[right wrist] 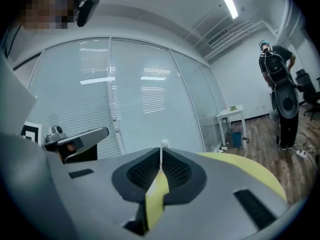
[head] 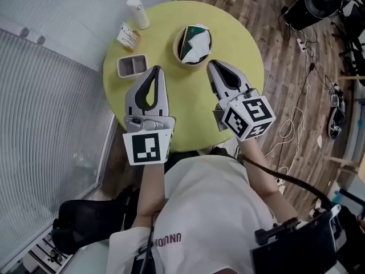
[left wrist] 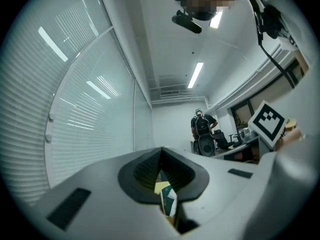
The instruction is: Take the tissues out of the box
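Round tan tissue box (head: pixel 177 49) lies just ahead of the right hand-held gripper (head: pixel 211 65), seemingly nearer it than the left hand-held gripper (head: pixel 157 69); both pinched together, empty.

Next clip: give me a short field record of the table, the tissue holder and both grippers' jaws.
surface: round yellow-green table
tissue holder: round beige container, green-and-white tissues inside
left gripper: jaws together, empty
right gripper: jaws together, empty
other items: white cylinder, small printed packet, grey two-compartment tray
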{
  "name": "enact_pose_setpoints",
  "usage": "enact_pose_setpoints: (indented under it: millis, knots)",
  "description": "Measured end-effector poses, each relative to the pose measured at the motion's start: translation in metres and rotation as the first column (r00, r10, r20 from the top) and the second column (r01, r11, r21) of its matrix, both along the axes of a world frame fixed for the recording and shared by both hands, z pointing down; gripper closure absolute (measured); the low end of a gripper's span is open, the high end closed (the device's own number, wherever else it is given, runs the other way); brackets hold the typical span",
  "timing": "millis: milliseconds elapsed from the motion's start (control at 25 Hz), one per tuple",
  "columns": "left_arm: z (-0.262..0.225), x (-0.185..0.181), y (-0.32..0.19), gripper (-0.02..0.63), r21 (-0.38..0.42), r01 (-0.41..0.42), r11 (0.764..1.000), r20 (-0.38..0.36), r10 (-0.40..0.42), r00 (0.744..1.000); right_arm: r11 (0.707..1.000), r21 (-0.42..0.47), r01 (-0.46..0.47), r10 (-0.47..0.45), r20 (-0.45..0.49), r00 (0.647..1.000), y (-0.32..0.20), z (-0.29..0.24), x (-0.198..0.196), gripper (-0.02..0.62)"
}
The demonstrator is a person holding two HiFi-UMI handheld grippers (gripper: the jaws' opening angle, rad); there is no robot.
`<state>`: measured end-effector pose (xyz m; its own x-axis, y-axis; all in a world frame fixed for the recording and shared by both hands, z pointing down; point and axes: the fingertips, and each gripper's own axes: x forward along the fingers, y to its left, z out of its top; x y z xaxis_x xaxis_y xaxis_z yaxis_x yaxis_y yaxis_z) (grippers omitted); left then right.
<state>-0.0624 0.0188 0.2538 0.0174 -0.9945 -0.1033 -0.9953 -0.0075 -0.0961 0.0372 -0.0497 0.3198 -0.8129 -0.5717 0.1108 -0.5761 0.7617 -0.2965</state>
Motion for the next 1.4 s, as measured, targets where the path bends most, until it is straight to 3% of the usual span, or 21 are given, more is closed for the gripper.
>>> enact_pose_setpoints:
  millis: [680, 840, 880, 960, 1400]
  knots:
    - [0.021, -0.071, -0.042, 0.594, -0.078, -0.143, 0.987, -0.064, 0.139, 0.988, 0.98, -0.062, -0.19, 0.183, -0.101, 0.978, -0.041, 0.023, -0.049, 0.575]
    - [0.028, -0.074, -0.052, 0.594, -0.079, -0.165, 0.983, -0.02, 0.164, 0.986, 0.977, -0.067, -0.203, 0.194, -0.129, 0.972, -0.047, 0.026, -0.048, 0.574]
    - [0.029, -0.073, -0.053, 0.594, -0.077, -0.163, 0.984, -0.017, 0.163, 0.987, 0.977, -0.069, -0.2, 0.189, -0.136, 0.973, -0.048, 0.028, -0.048, 0.566]
    - [0.031, -0.072, -0.055, 0.594, -0.075, -0.156, 0.985, -0.023, 0.154, 0.988, 0.979, -0.079, -0.188, 0.175, -0.144, 0.974, -0.052, 0.032, -0.047, 0.49]
    - [0.045, -0.053, -0.065, 0.594, -0.089, -0.144, 0.986, -0.063, 0.139, 0.988, 0.979, -0.101, -0.177, 0.156, -0.182, 0.971, -0.08, 0.048, -0.036, 0.42]
